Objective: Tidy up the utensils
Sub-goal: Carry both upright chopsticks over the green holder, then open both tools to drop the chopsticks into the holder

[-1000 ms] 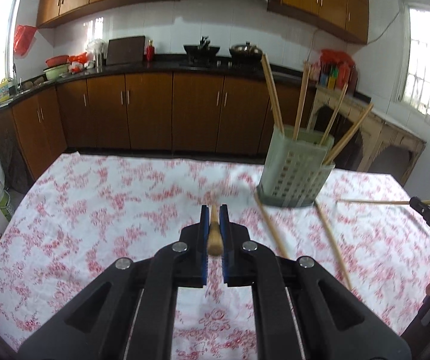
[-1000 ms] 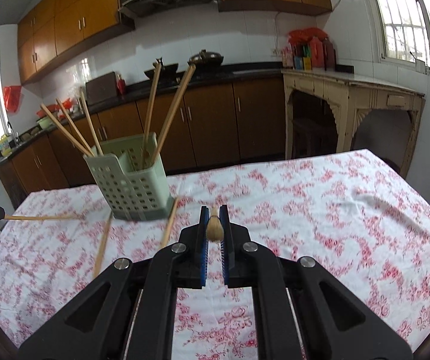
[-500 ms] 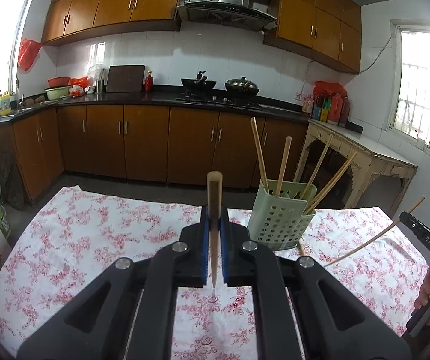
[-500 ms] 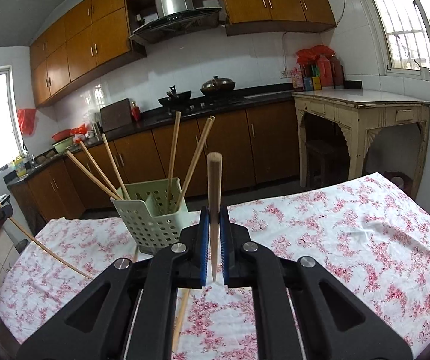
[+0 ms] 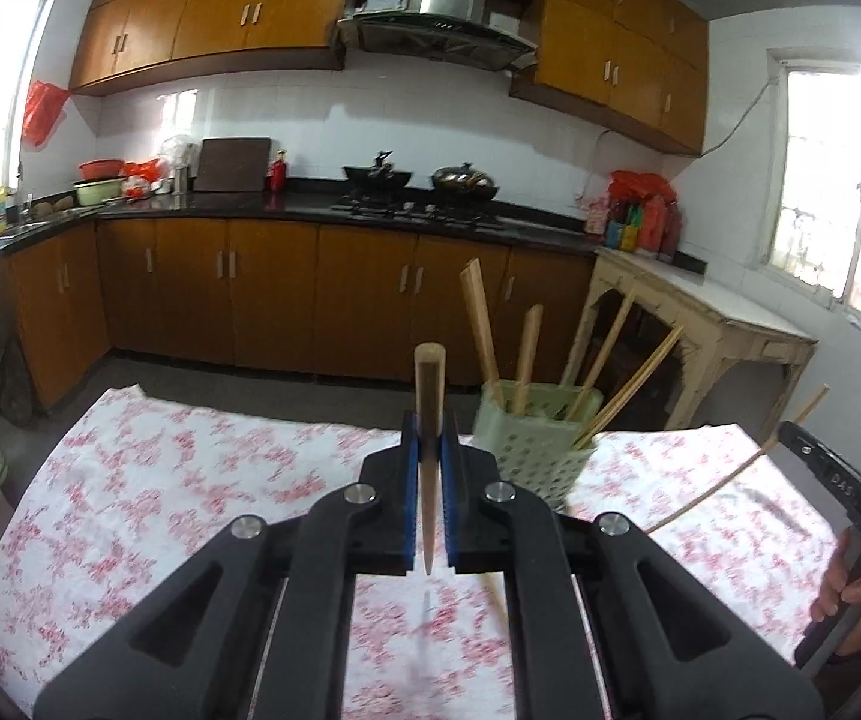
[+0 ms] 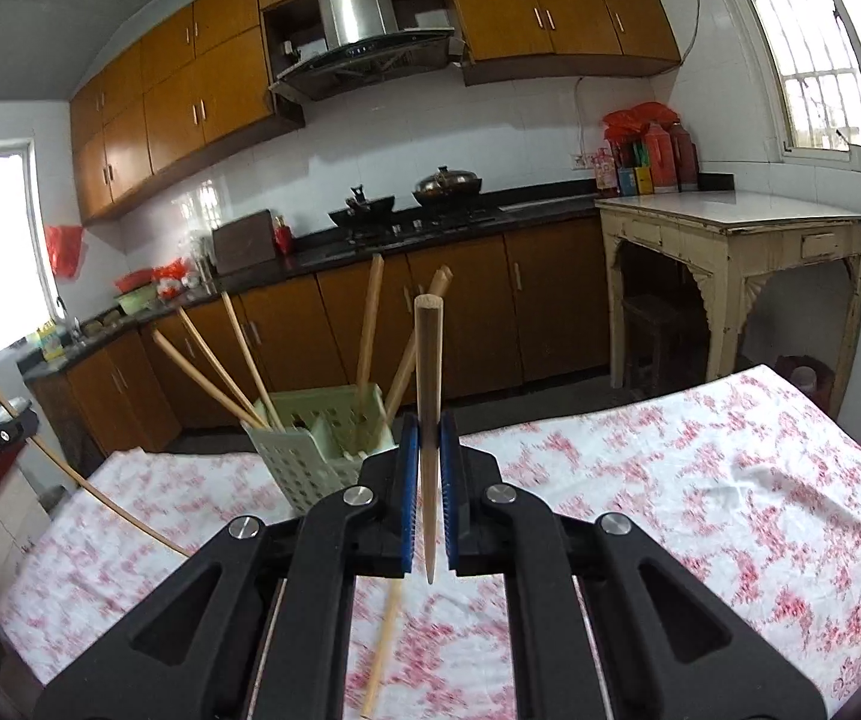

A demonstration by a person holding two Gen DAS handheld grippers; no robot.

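My left gripper [image 5: 429, 438] is shut on a wooden chopstick [image 5: 429, 408], held upright above the table. The pale green holder [image 5: 538, 438] with several chopsticks stands just to its right. My right gripper [image 6: 429, 438] is shut on another chopstick [image 6: 429, 396], also upright, with the holder [image 6: 322, 450] to its left. The right gripper [image 5: 832, 480] and its chopstick [image 5: 730, 480] show at the right edge of the left wrist view. A loose chopstick [image 6: 385, 642] lies on the cloth under the right gripper.
The table carries a white cloth with red flowers [image 5: 190, 480]. Brown kitchen cabinets [image 5: 250, 288] and a dark counter lie behind. A worn cream side table [image 6: 730, 252] stands at the right.
Both grippers have risen from the cloth and tilted up, each lifting its chopstick from lying flat to upright. The holder now sits lower and closer in both views.
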